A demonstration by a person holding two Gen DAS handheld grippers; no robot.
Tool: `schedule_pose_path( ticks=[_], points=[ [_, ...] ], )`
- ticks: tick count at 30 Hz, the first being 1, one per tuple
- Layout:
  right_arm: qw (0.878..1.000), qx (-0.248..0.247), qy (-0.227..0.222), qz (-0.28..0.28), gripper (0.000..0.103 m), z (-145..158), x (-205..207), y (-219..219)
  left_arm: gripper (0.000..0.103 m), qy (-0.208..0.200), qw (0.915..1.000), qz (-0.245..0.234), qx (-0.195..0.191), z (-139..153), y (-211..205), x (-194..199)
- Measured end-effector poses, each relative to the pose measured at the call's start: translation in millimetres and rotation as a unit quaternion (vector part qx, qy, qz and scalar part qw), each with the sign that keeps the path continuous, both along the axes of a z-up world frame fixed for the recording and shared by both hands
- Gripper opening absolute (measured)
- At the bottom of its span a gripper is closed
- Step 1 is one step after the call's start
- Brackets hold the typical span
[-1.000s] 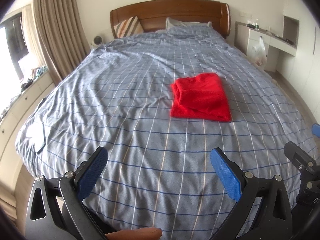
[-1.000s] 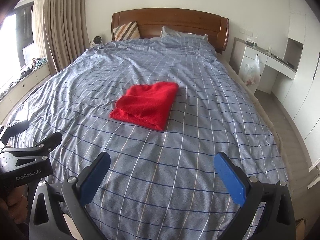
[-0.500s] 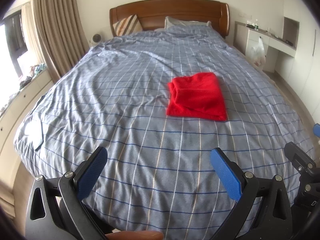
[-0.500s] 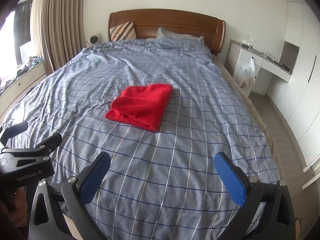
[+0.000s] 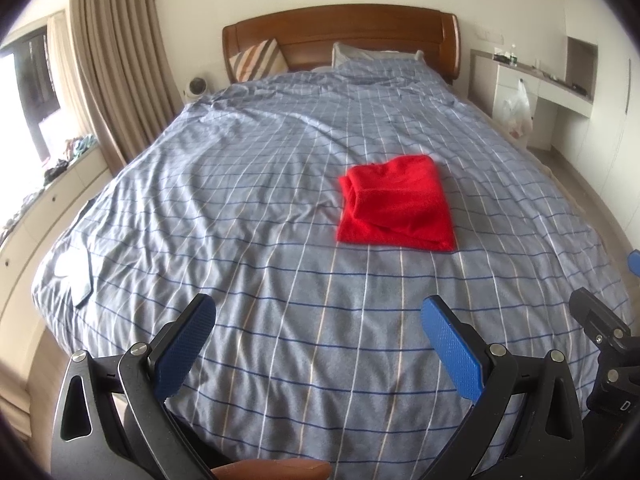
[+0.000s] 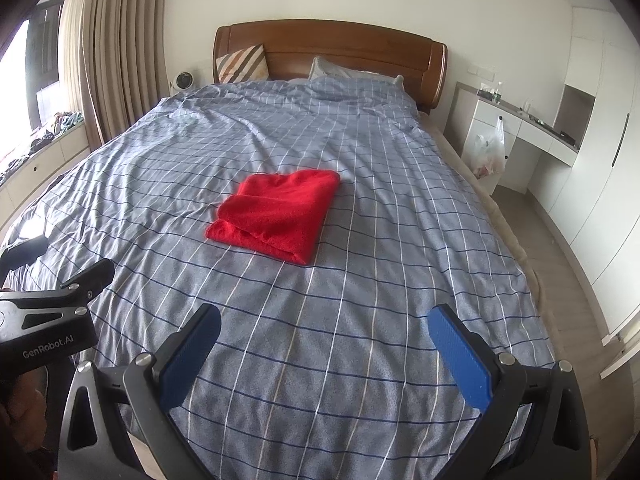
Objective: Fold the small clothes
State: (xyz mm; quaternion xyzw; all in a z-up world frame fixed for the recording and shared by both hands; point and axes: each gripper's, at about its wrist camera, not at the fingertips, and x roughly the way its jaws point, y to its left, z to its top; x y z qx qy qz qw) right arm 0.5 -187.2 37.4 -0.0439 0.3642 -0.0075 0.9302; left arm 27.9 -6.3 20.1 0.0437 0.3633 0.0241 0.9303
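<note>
Plainly, a red fleece garment folded into a thick rectangle is seen lying near the middle of the bed covered by a blue-grey checked duvet, well apart from every edge and well short of the wooden headboard. From the left gripper the garment lies ahead and to the right; from the right gripper it lies ahead and to the left, so it sits roughly between the two lines of sight. Its long axis appears to run from the foot edge toward the headboard, slightly skewed. Neither gripper is clearly nearer. Both grippers are held low over the foot edge of the bed, pointed forward, with the blue pads spread wide and nothing between them. The fold is judged already made; any further move would require a reach forward across the duvet.
</note>
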Motion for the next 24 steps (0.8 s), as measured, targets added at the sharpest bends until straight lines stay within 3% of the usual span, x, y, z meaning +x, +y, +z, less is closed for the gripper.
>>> schedule_pose_path(
  ticks=[14, 24],
  points=[
    [1.0, 0.009, 0.003, -0.009, 0.102, 0.3, -0.4, -7.4, 0.103, -0.003, 0.9998, -0.015, -0.014, 2.2, -6.3, -1.2],
    [1.0, 0.02, 0.006, -0.004, 0.102, -2.9, -0.5, -5.1, 0.103, -0.012, 0.9999, -0.01, -0.003, 0.8, -8.2, -4.3]
  ],
)
